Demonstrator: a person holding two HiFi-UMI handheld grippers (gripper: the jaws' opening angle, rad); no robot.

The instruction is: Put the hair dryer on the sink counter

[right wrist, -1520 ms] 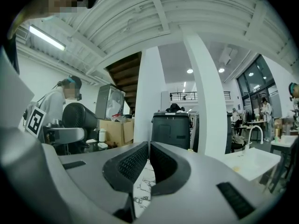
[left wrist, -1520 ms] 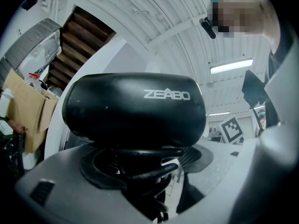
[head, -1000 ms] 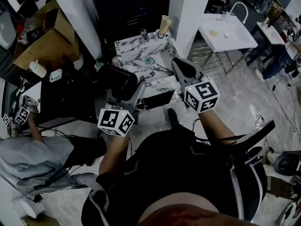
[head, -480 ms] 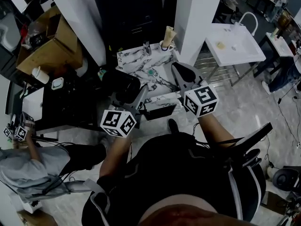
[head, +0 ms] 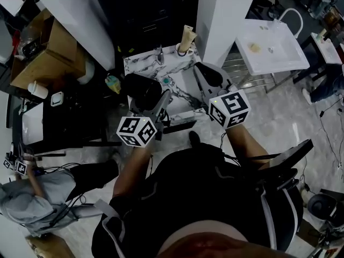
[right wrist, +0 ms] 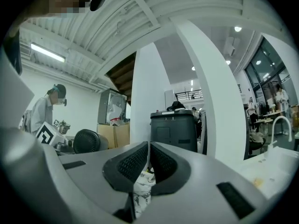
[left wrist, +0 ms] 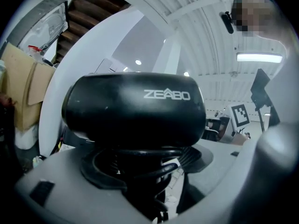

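Gripping the hair dryer [left wrist: 133, 106], our left gripper [head: 157, 106] hangs over what seems a marble-patterned counter [head: 141, 65]. Our right gripper [right wrist: 149, 158], jaws together and empty, is near a white pillar [head: 226, 15].

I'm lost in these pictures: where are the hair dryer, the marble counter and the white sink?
Hair dryer [left wrist: 133, 106]: left gripper view, on its barrel.
Counter [head: 177, 69]: head view, bare marble top.
Sink [head: 285, 58]: head view, bare basin.

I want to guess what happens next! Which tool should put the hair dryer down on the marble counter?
Left, probably. The left tool is shut on the hair dryer, right by the marble counter. The right tool is shut and holds nothing.
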